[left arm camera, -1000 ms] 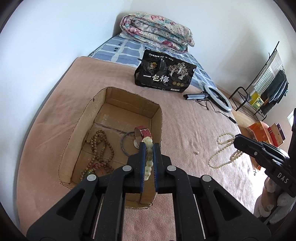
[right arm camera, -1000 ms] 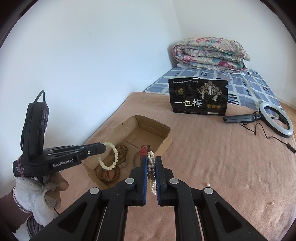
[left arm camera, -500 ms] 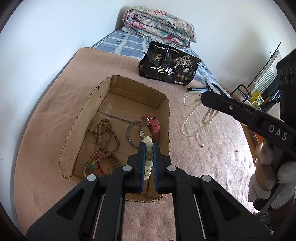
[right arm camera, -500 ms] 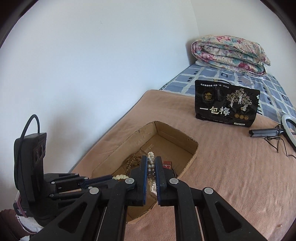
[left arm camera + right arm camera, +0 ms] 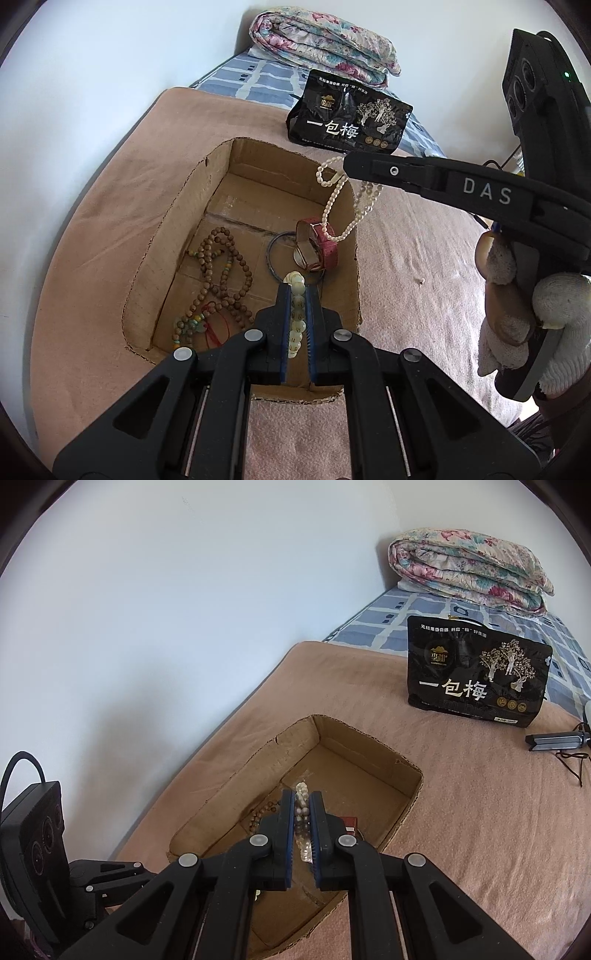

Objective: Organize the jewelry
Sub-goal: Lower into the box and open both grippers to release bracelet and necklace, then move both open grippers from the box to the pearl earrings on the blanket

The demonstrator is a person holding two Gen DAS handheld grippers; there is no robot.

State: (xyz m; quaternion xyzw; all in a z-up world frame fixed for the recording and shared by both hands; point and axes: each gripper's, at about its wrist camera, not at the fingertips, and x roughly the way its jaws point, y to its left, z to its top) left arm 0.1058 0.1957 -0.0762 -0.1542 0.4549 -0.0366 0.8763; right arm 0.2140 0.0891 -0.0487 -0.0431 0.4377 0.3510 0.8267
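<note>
An open cardboard box (image 5: 170,236) lies on the tan blanket; it also shows in the right wrist view (image 5: 369,753). Inside lie a brown bead necklace (image 5: 221,273), a dark bangle (image 5: 275,254) and a red-strap watch (image 5: 317,247). My left gripper (image 5: 298,291) is shut on a pale jade bead bracelet (image 5: 296,310) above the box's near end. My right gripper (image 5: 302,805) is shut on a white pearl necklace (image 5: 301,812); in the left wrist view the pearl necklace (image 5: 341,206) dangles from it over the box's right wall.
A black snack bag (image 5: 349,122) stands behind the box, also in the right wrist view (image 5: 476,679). A folded floral quilt (image 5: 469,568) lies on the blue checked sheet. A phone holder with cable (image 5: 557,742) lies right. A small loose bead (image 5: 420,282) lies on the blanket.
My right gripper has carried the pearl necklace leftward to hang over the box. My left gripper with the jade bracelet has moved forward, closer over the box's near end.
</note>
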